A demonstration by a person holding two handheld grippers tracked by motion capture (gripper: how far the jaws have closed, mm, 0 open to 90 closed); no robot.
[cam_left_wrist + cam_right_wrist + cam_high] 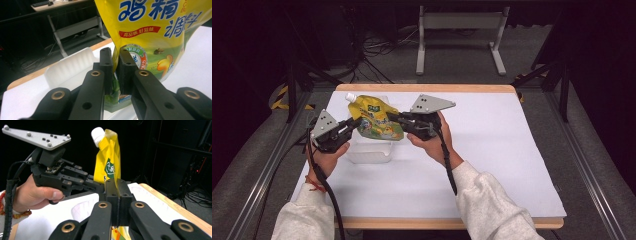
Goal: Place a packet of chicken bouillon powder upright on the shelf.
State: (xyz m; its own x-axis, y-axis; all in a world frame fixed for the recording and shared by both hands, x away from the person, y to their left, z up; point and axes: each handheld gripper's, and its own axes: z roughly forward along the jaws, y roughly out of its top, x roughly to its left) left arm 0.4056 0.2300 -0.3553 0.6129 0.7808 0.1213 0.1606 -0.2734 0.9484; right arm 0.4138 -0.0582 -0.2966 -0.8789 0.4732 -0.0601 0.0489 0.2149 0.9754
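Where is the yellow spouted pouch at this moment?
In the high view, the yellow spouted pouch sits left of centre, held between the left hand-held gripper and right hand-held gripper, above the white tray.

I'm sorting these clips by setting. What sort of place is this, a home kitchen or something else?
Probably a lab or recording studio, not a kitchen: the table has a plain white cover, dark surroundings ring it, loose cables lie on the floor behind, and a bare metal stand sits beyond.

Left gripper angled inward from the left, jaws clamped, right gripper opposite (grey plate uppermost), jaws clamped, both forearms entering from below, sleeves pale.
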